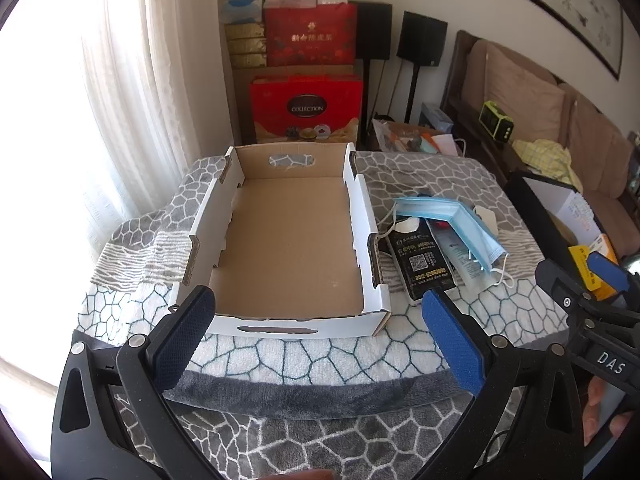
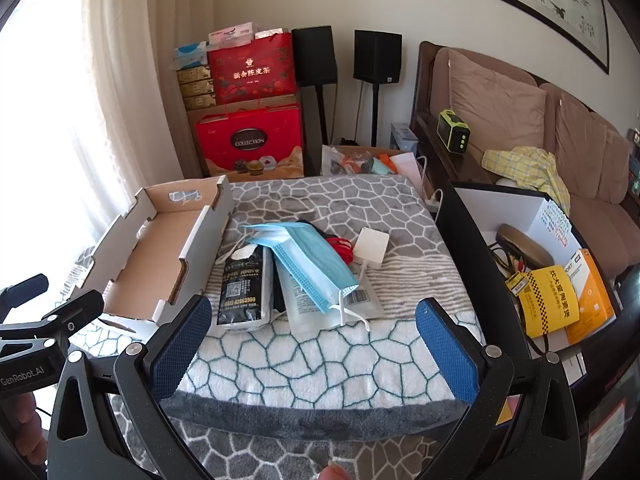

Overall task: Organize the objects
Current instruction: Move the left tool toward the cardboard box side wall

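An empty white cardboard tray (image 1: 362, 216) (image 2: 200, 240) lies on a patterned grey and white blanket (image 1: 320, 360) (image 2: 320, 360). To its right lies a loose pile: a stack of blue face masks (image 1: 452, 216) (image 2: 316, 260), a black packet with a QR code (image 1: 422, 260) (image 2: 242, 288), a clear packet with a barcode (image 2: 356, 300), a white charger (image 2: 372, 246) and a red cable (image 2: 340, 246). My left gripper (image 1: 316, 320) is open and empty in front of the tray. My right gripper (image 2: 314, 320) is open and empty in front of the pile.
A box (image 2: 556, 292) with yellow and orange packages stands to the right of the blanket. Red gift boxes (image 2: 250, 144), two black speakers (image 2: 376, 56) and a brown sofa (image 2: 540, 120) stand behind. A curtain (image 2: 60, 100) hangs on the left.
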